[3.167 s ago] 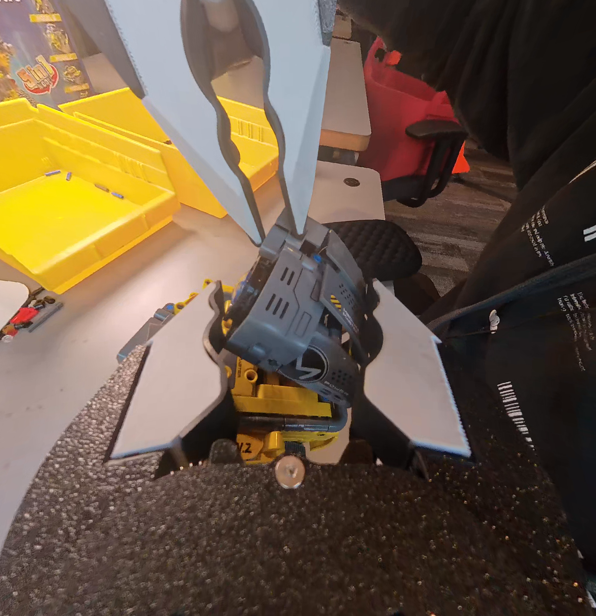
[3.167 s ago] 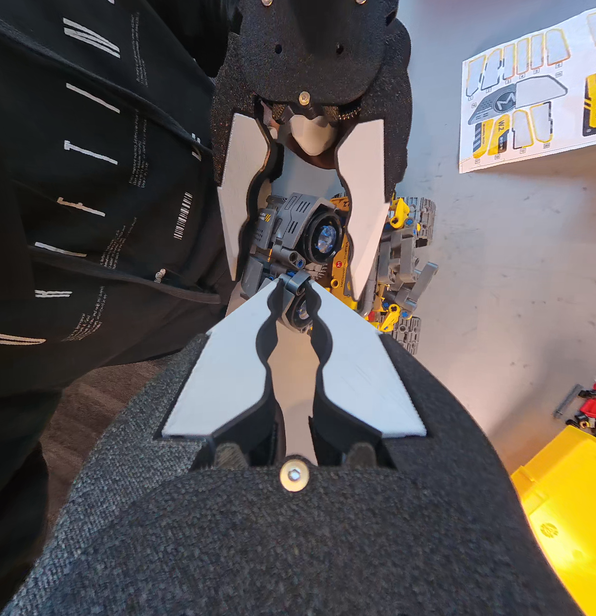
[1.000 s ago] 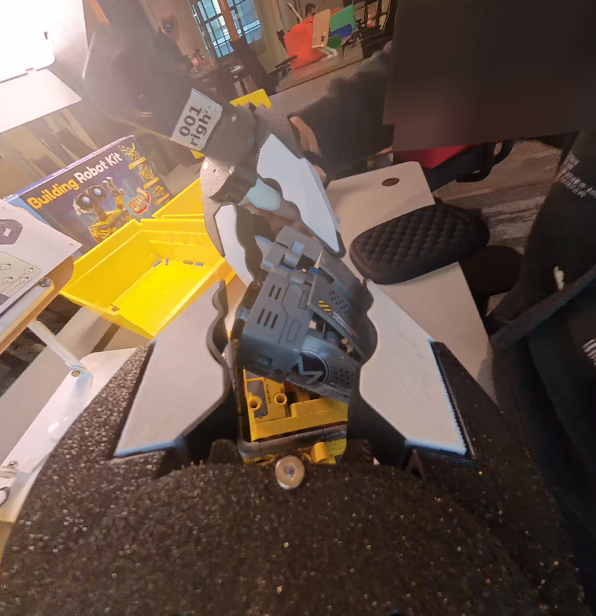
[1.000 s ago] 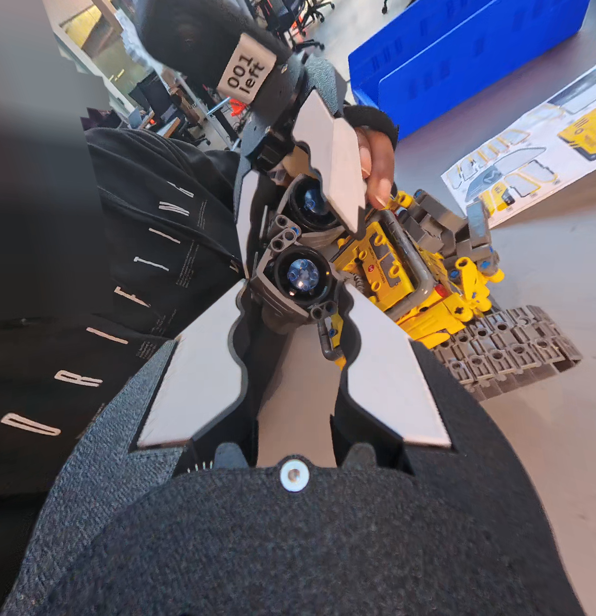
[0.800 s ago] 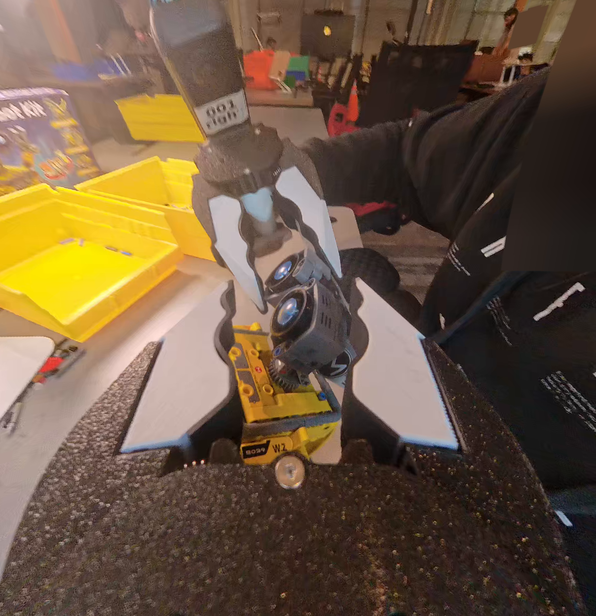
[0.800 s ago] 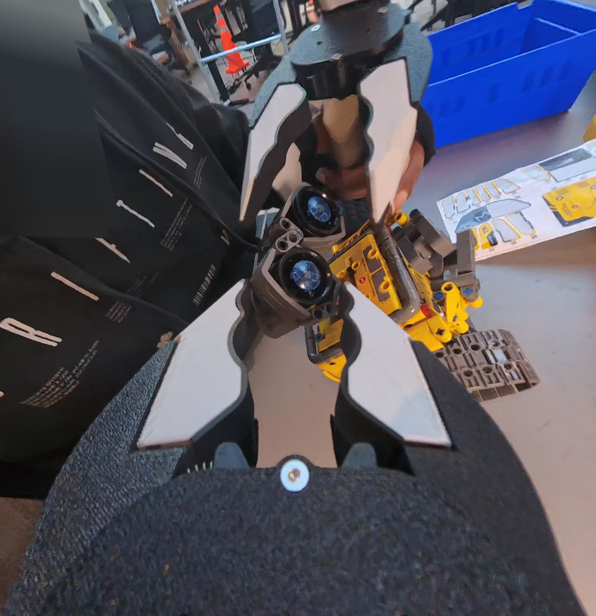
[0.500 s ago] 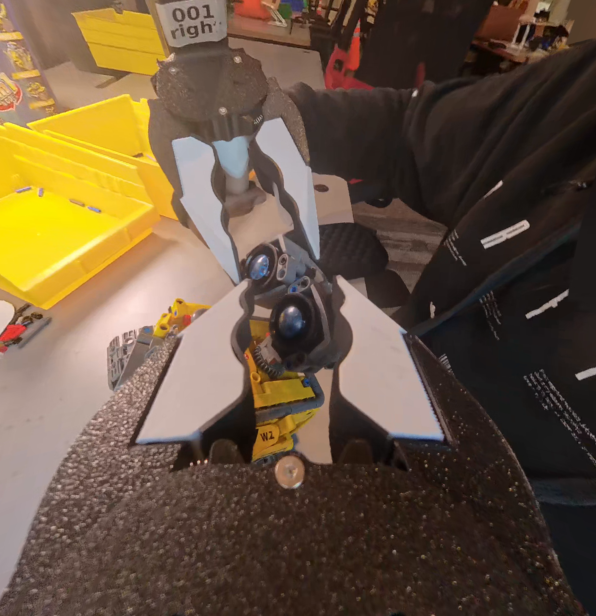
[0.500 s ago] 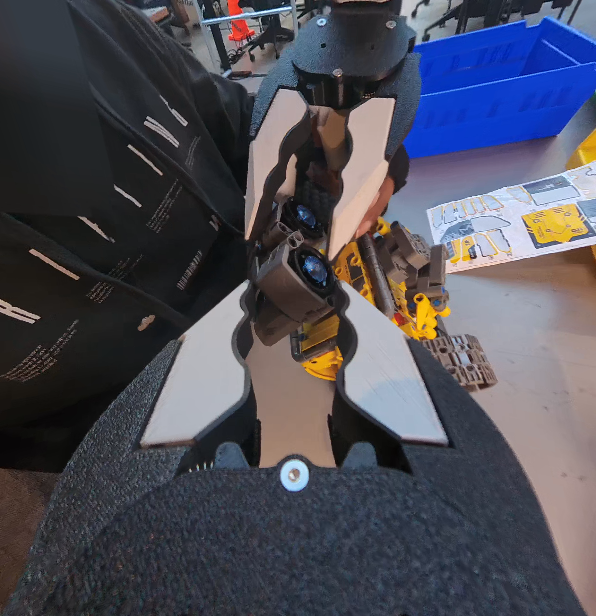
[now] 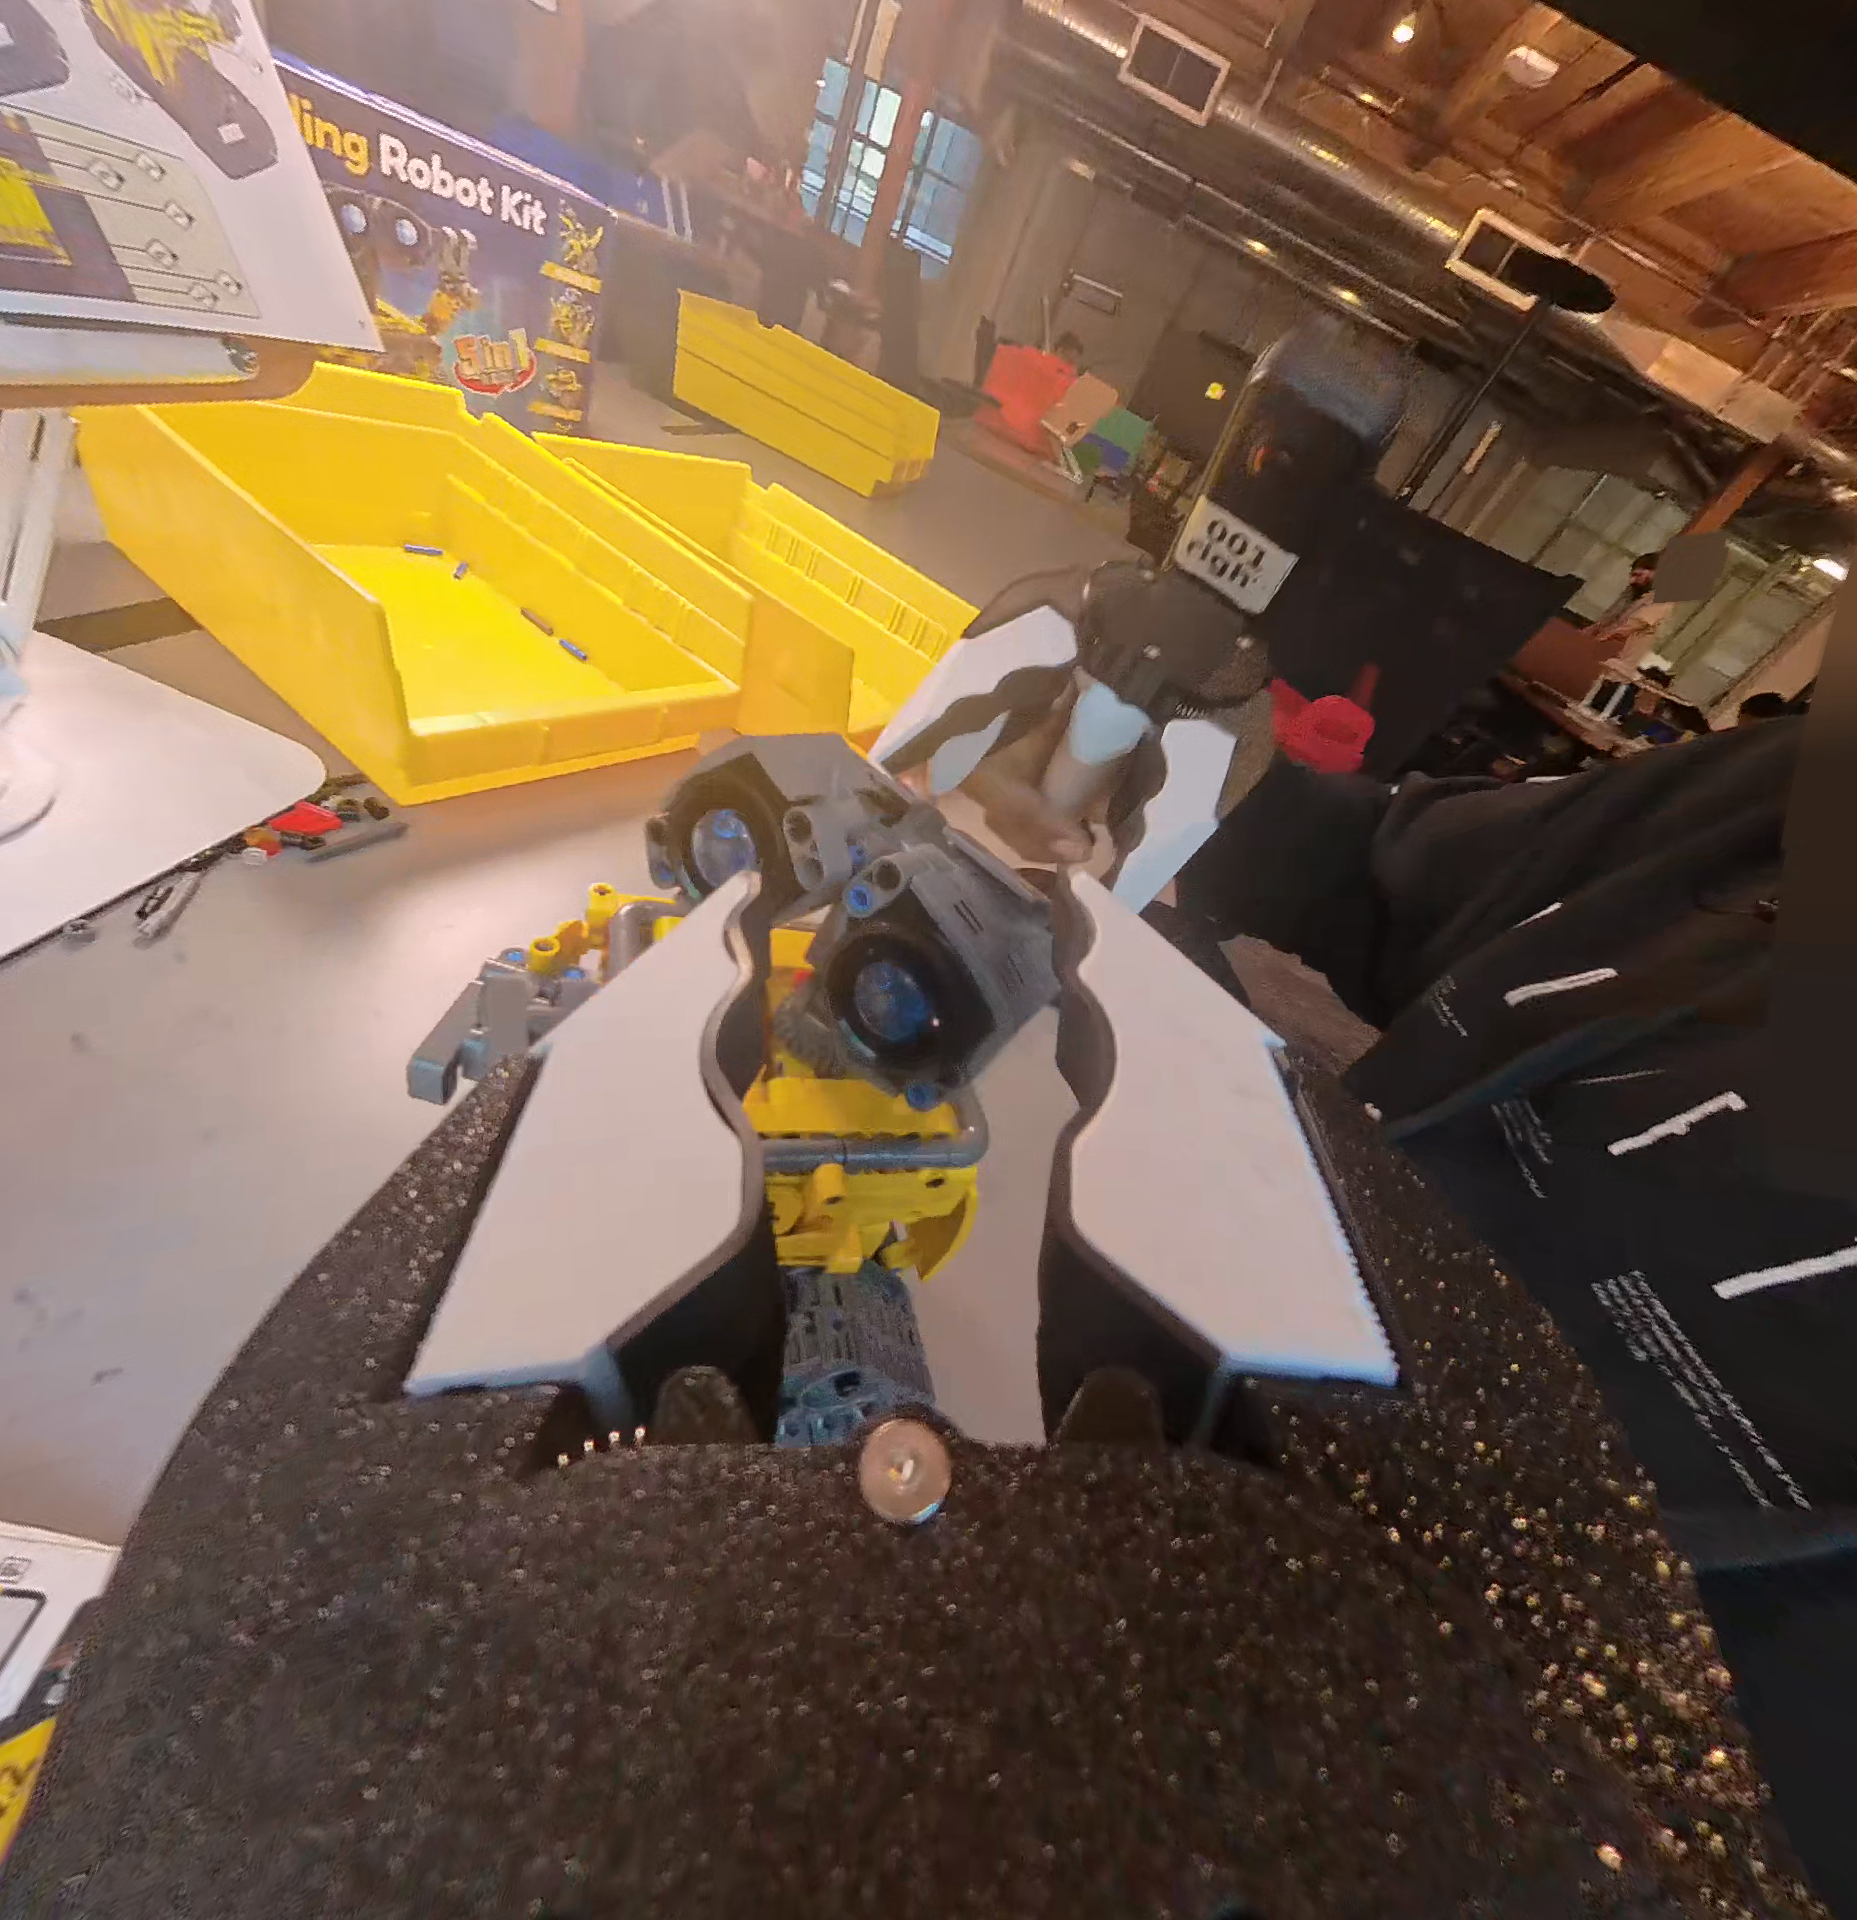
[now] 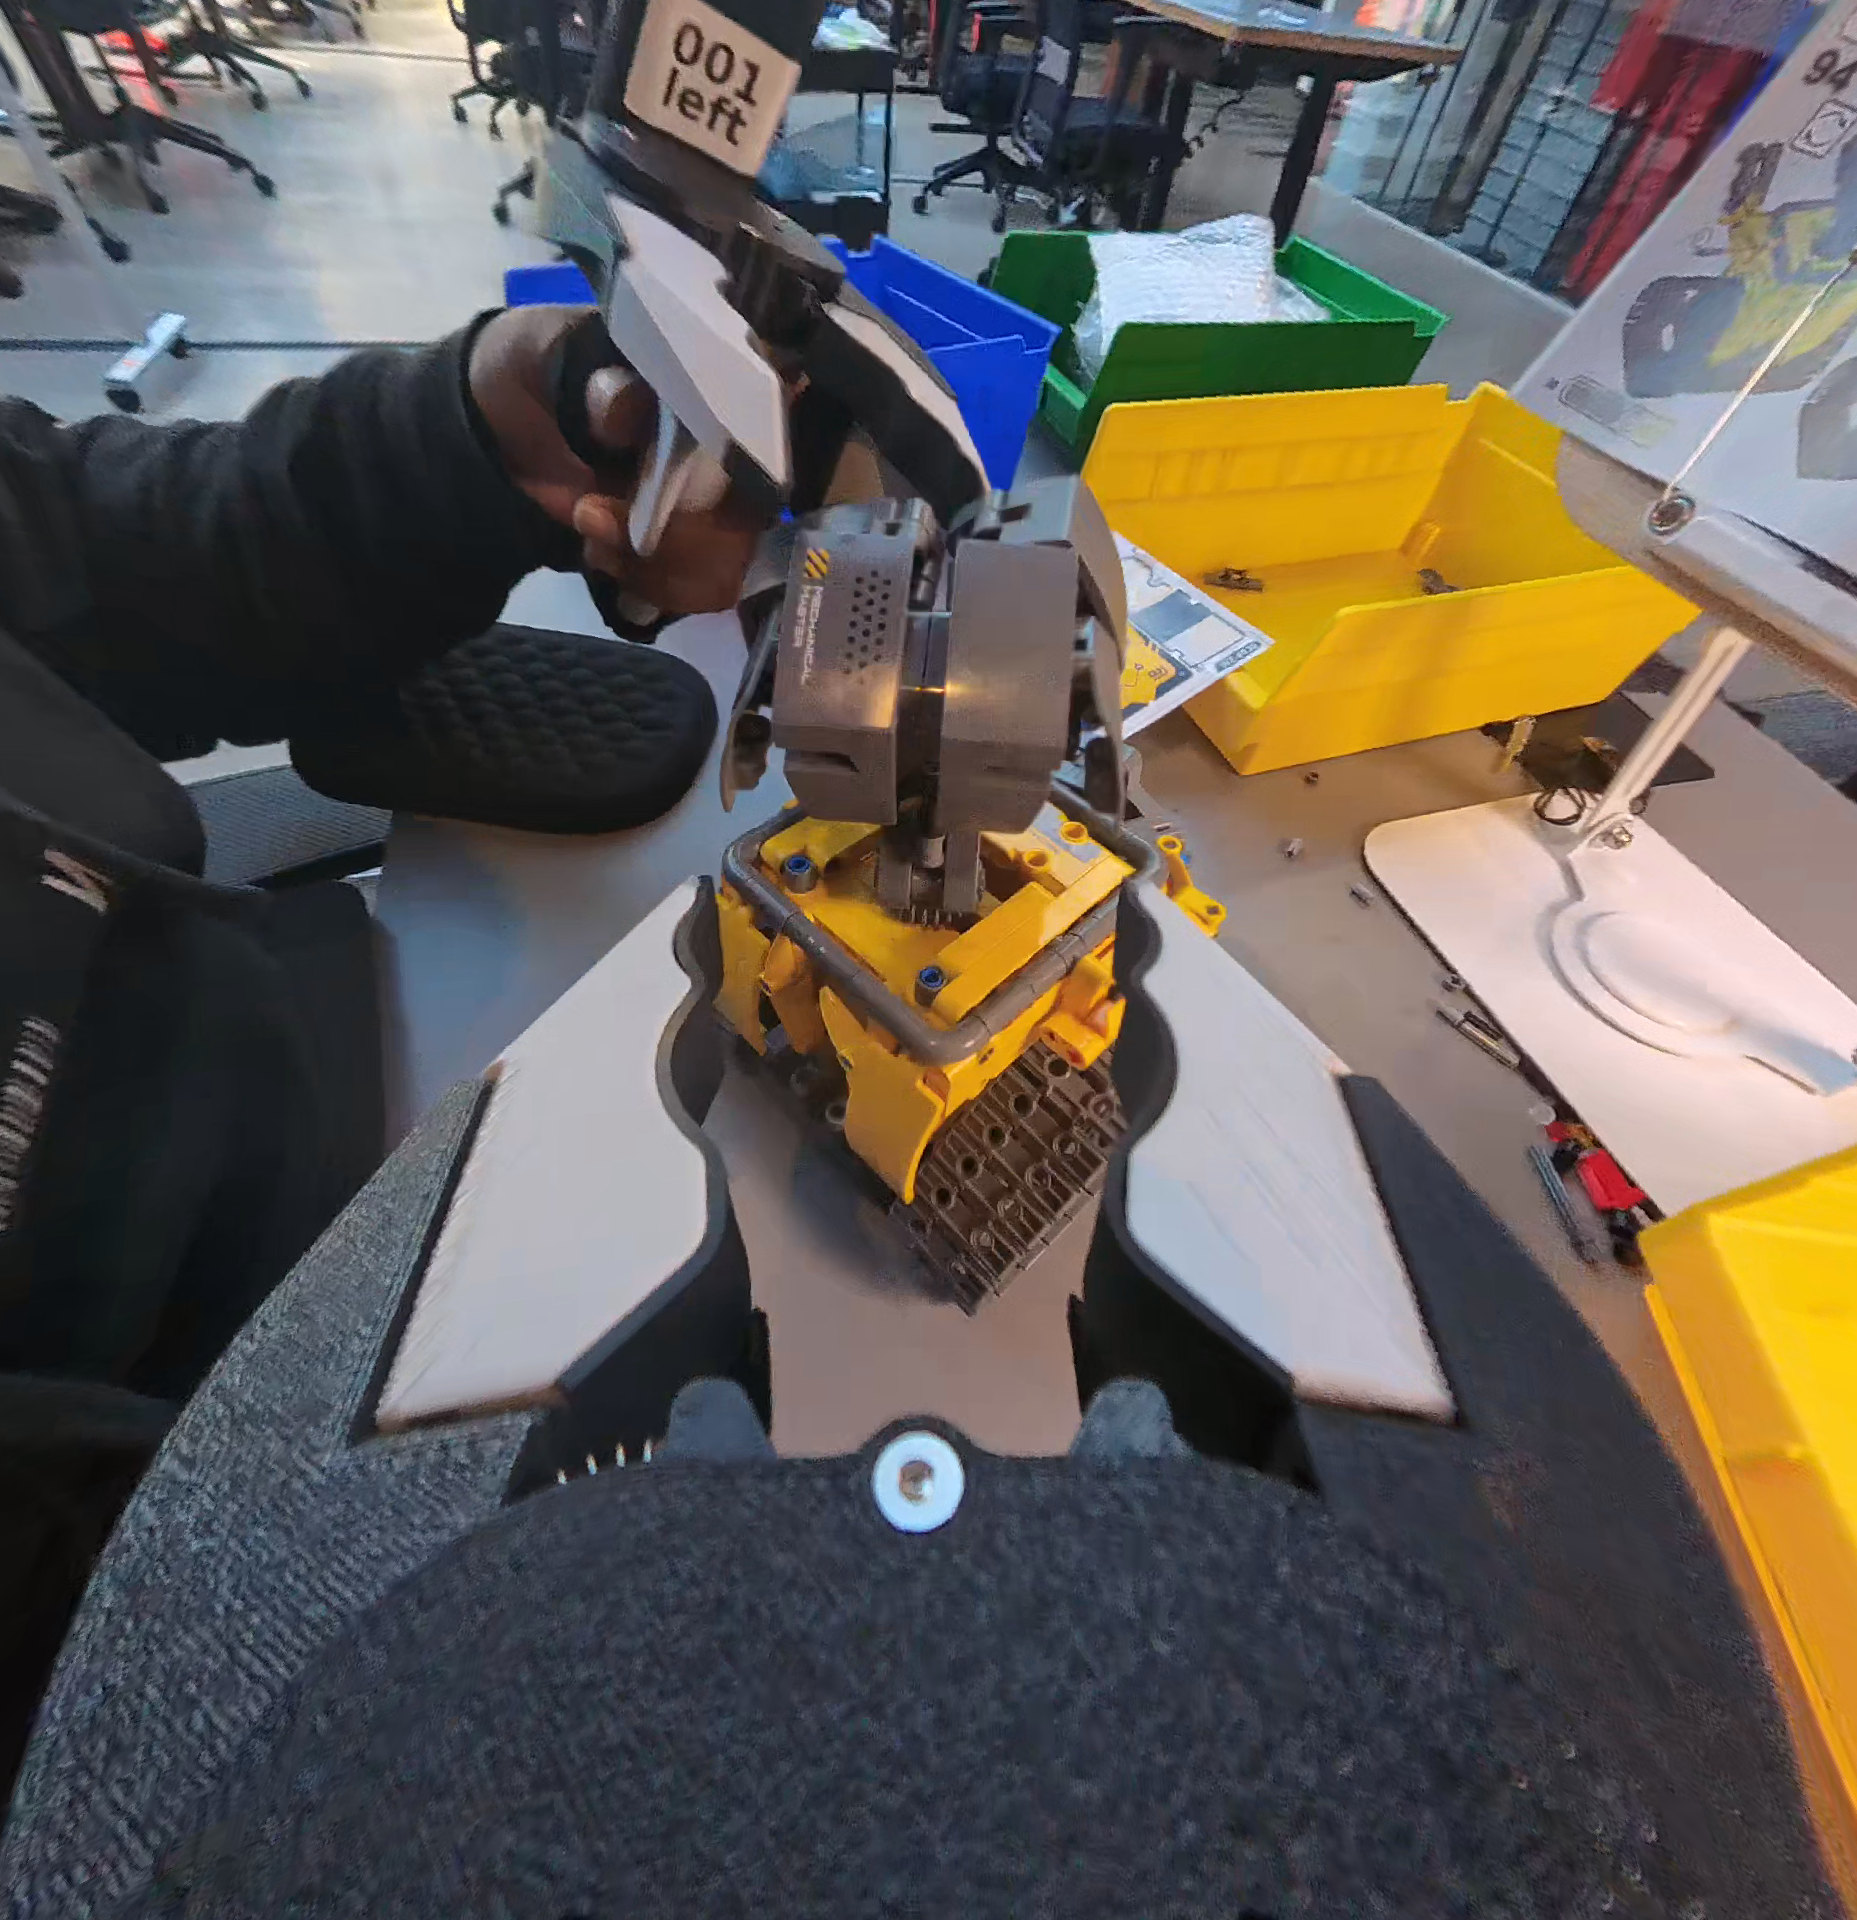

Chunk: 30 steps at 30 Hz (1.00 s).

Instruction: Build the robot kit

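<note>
A yellow and grey toy robot [image 10: 934,977] of building bricks stands on its grey tracks on the grey table [image 10: 508,935]. My left gripper [image 9: 908,904] is shut on its grey head [image 9: 934,977], with one blue-lensed eye pod between the fingers. In the right wrist view the left gripper [image 10: 882,499] reaches the head [image 10: 924,665] from the upper left, held by a hand. My right gripper [image 10: 913,904] is open, its jaws on either side of the yellow body; I cannot tell if they touch. In the left wrist view the right gripper [image 9: 1012,821] shows behind the head.
Yellow bins [image 9: 508,644] [image 10: 1371,582], a blue bin [image 10: 955,343] and a green bin [image 10: 1215,332] stand at the back. A kit box [image 9: 467,260], a white stand base [image 10: 1630,987], loose small parts [image 9: 300,821] [image 10: 1589,1184], a sticker sheet [image 10: 1184,623] and a black armrest pad [image 10: 550,717] surround the robot. Across from one pair of fingers to the other is roughly 8 cm.
My right gripper has let go of the head, drawn back and opened wider around the body. The robot has turned upright on its tracks. My left gripper stays on the head.
</note>
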Motion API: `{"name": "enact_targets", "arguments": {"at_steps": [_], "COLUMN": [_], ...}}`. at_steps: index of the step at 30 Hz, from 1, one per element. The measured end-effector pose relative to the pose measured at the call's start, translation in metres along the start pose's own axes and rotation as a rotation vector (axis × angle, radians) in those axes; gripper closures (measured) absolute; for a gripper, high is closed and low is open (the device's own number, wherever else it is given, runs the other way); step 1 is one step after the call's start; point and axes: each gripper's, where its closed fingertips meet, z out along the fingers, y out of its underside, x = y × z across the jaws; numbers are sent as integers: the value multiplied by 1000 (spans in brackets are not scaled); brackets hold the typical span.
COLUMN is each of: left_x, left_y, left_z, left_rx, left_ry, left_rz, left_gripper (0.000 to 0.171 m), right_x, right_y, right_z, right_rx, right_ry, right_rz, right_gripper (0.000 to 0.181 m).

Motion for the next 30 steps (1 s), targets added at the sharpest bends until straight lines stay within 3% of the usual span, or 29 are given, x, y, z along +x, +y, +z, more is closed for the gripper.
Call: {"name": "enact_targets", "arguments": {"at_steps": [5, 8, 10, 13, 15, 18, 21, 24, 26, 28, 30], "left_x": [39, 71, 69, 54, 50, 52, 46, 51, 51, 47, 35], "left_y": [24, 49, 52, 54, 61, 71, 76, 74, 66, 58, 57], "left_z": [-12, -9, -14, -26, -31, -36, -35, -30, -32, -35, -36], "left_rx": [-44, -124, -127, -128, -150, -182, -215, -199, -165, -141, -157], "left_ry": [50, 99, 29, -55, -62, -38, -56, -57, -81, -120, -178], "left_rz": [110, 231, 321, 352, 389, 474, 453, 516, 540, 568, 617], "left_gripper": [116, 120, 127, 126, 126, 128, 121, 120, 118, 112, 103], "right_x": [-5, 22, 34, 9, -4, -20, -46, -54, -49, -44, -43], "right_y": [10, 15, 20, 11, 10, 7, -5, 6, 13, 13, 14], "right_z": [18, 7, -6, -18, -17, -5, 16, 39, 44, 40, 36], "right_rx": [26, 13, -3, 53, 52, 17, 63, 2, -33, -35, -40], "right_ry": [85, 168, 179, 34, 31, 91, 130, 200, 246, 260, 194], "right_rz": [-12, -41, -16, -3, -60, -161, -228, -413, -538, -623, -652], "right_gripper": [98, 111, 110, 105, 99, 89, 83, 77, 79, 100, 101]}}
